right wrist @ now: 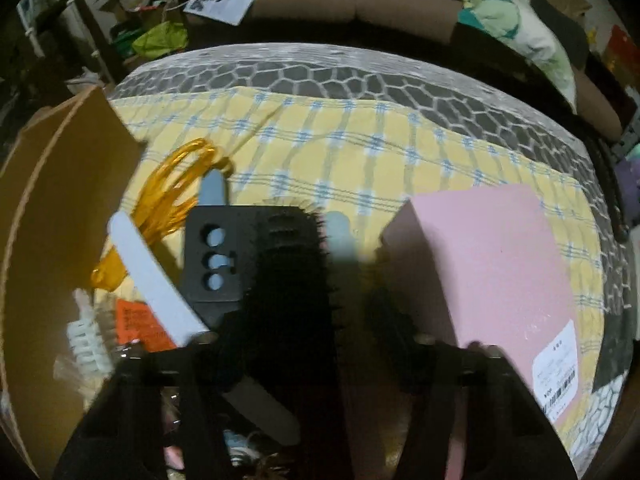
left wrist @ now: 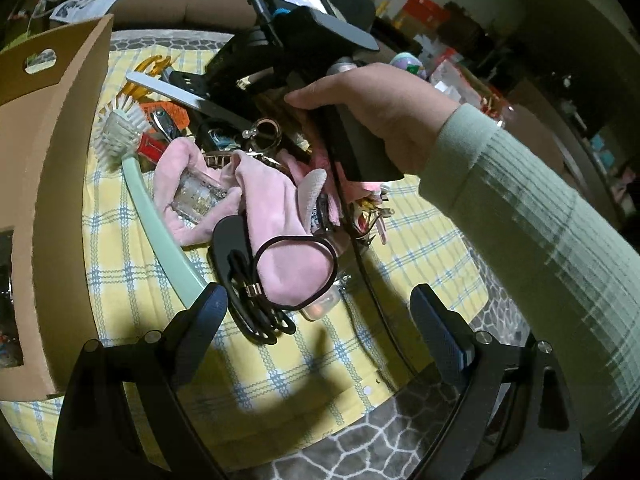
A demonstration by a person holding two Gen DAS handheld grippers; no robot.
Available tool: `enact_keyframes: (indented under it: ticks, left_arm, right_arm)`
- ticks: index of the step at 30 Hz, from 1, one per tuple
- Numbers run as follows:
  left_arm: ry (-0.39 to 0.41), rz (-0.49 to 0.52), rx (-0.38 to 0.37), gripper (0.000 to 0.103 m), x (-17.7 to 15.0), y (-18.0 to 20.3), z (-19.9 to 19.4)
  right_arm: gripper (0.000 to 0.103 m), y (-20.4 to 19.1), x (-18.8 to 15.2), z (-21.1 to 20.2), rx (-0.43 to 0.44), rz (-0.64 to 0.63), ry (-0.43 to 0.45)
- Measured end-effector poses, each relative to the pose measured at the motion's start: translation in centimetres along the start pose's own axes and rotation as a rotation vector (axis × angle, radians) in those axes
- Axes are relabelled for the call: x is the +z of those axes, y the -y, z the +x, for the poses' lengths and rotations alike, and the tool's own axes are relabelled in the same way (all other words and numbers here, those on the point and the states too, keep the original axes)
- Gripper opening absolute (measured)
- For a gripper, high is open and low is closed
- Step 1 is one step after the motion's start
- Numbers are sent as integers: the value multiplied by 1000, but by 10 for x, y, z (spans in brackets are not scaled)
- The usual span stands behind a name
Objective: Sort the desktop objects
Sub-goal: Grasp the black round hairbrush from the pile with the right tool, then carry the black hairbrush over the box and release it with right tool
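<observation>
right gripper (right wrist: 308, 336) fingertips blurred and dark, black brush (right wrist: 292, 280) partly hidden, cardboard box (left wrist: 52, 184) cut off at edge

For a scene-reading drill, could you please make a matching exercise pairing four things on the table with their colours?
Things:
1. dish brush handle
2. hair tie
3. box with label
4. ribbon

Colours:
A. black
B. orange-gold
C. pale green
D. pink

Pairs: 1-C, 2-A, 3-D, 4-B
</observation>
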State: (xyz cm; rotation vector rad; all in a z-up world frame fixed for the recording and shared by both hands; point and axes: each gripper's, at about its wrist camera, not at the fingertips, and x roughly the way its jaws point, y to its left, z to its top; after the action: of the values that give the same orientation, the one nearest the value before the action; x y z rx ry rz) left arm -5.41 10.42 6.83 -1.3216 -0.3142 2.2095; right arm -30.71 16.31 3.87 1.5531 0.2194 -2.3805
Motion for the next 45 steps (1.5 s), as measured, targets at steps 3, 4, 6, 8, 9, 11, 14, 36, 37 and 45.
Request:
enact_keyframes:
  ticks: [3,4,6,8,9,11,14,36,37,45]
  left_arm:
    - [8,-5,3,92,1,-1,-1]
    - [12,-8,3,92,1,-1,-2]
    - [18,-12,1,92,2,-2,-3]
    - [27,-14,-4,92,5,-2,-4]
    - [34,-13,-6,92,5,-2,-6]
    - [49,-6,-2,92,8,-2,-9]
    - [90,5,8,92,11,-1,-17]
    - [461,148,40,69,23,-20,-143]
    - [456,120,46,59,22,-30,-148]
    - [475,-112,109,52,17,-124,-185]
  right_arm:
    - [38,-1,-4,-10,9,-8,5]
    - [38,0,-6,-14,22,-1,14]
    - [38,5,-9,-27,31,22,40]
    - [38,12,-12,-46,66,51,76]
    - [38,16,-15,-58,75,64,98]
    - [38,22,-21,-88,88,84,151]
    - [38,26,-32,-133,123,107,236]
    - [38,-115,-73,-305,441,5,280]
    - [38,-122,-71,-304,454,3,273]
    - [38,-192,-40,-270,523,-7,217]
